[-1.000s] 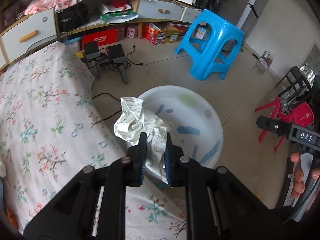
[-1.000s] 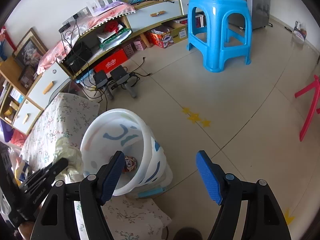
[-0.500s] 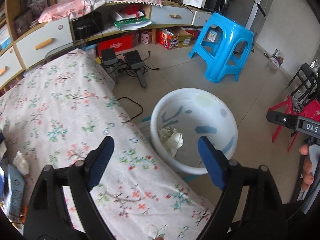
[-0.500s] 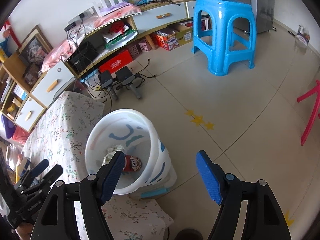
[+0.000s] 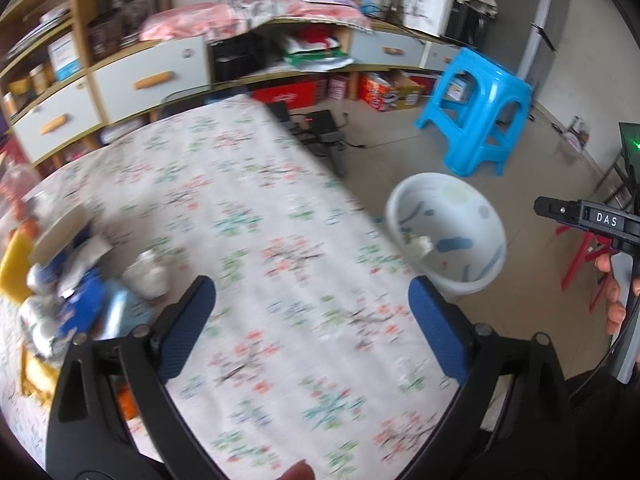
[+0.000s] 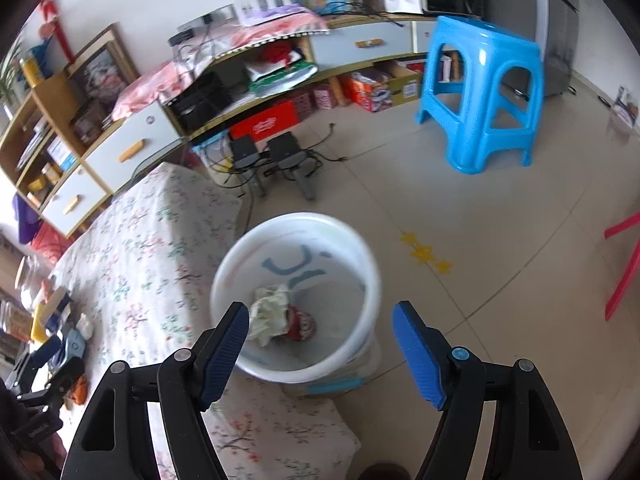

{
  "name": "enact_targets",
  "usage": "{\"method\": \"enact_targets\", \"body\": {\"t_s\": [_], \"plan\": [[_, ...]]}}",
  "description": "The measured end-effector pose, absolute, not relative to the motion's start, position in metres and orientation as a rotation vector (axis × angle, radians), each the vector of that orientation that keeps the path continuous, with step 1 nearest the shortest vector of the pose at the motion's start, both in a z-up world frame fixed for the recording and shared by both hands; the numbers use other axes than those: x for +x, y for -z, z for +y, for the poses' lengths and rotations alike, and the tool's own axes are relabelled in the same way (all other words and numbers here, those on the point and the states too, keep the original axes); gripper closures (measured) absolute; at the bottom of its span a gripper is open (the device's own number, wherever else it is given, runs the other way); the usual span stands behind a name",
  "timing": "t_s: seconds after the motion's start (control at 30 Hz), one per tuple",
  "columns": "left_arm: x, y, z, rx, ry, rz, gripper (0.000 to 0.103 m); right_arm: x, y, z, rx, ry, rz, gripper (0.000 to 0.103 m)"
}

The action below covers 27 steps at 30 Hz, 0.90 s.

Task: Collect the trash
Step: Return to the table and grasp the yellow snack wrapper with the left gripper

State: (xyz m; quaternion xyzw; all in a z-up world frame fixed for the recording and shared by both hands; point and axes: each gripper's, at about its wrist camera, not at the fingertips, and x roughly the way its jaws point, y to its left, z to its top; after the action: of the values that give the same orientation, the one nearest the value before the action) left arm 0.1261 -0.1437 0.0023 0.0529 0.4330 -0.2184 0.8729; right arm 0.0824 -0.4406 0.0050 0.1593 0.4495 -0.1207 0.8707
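Observation:
A white bin [image 6: 362, 300] stands on the floor at the table's corner; it also shows in the left wrist view [image 5: 492, 232]. Inside lie crumpled paper [image 6: 270, 310] and a red can [image 6: 300, 322]. My left gripper [image 5: 310, 328] is open and empty above the floral tablecloth [image 5: 256, 208]. A heap of trash [image 5: 72, 284] lies on the table to its left, with a crumpled white wad [image 5: 146, 274]. My right gripper [image 6: 320, 344] is open and empty above the bin.
A blue stool [image 6: 480, 92] stands on the tiled floor beyond the bin. Low cabinets and shelves [image 6: 240, 92] line the far wall. Black speakers and cables [image 6: 272, 156] lie by the table's far end. Red chair legs [image 6: 624, 264] are at the right.
My left gripper opened and dropped the crumpled paper into the bin, then swung left over the table. My right gripper stays open and has shifted a little over the bin.

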Motion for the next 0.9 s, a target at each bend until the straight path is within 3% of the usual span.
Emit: {"method": "enact_targets", "body": {"t_s": [0.9], "plan": [[0.117,0.019,0.113,-0.166,-0.113,1.016,0.001,0.144,0.001,-0.207,0.121,-0.083,0.973,0.023]]}}
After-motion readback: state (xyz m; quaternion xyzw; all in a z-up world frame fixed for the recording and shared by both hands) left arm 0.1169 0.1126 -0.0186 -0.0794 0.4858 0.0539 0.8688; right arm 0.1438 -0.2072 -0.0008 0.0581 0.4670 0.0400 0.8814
